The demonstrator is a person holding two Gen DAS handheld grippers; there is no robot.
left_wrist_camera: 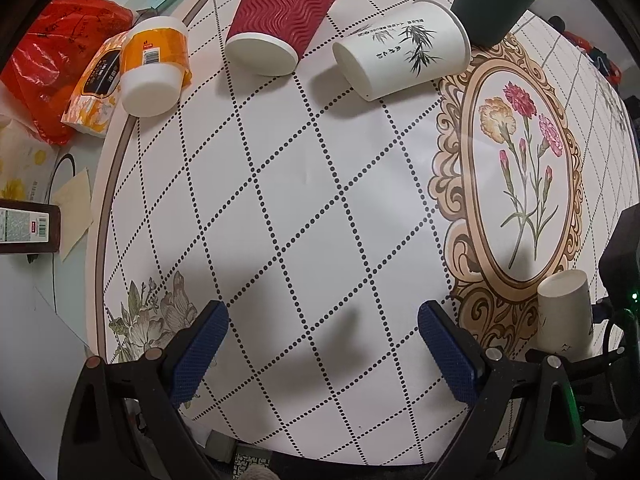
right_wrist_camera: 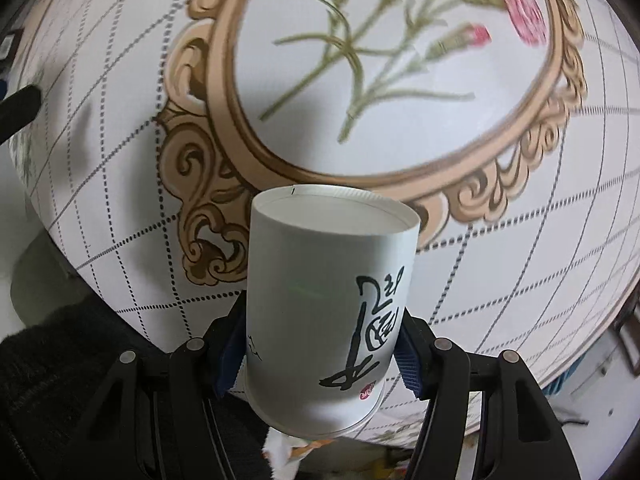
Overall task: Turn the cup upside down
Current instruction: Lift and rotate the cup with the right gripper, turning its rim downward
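Calligraphy on the white paper cup (right_wrist_camera: 324, 312) faces the right wrist camera, and the right claw (right_wrist_camera: 320, 352) is clamped on this cup, a blue pad pressed to each side of its wall. The cup's closed base points away from the claw toward the table (right_wrist_camera: 520, 260), its rolled rim nearest the camera. It is held above the table's near edge, just short of the ornate gold frame (right_wrist_camera: 224, 128) that rings the printed carnations.

In the left wrist view the same cup (left_wrist_camera: 566, 308) shows at the right edge, beside the frame. The left claw (left_wrist_camera: 323, 354) hangs with its fingers spread wide apart, nothing between them, over the dotted lattice of the tablecloth.

Farther off, near the far edge of the table, stand a red ribbed cup (left_wrist_camera: 280, 16), a white cup printed with bamboo (left_wrist_camera: 404, 48) and a dark green cup (left_wrist_camera: 494, 4). An orange-labelled cup (left_wrist_camera: 154, 64) stands to the left beside a red plastic bag (left_wrist_camera: 60, 60).
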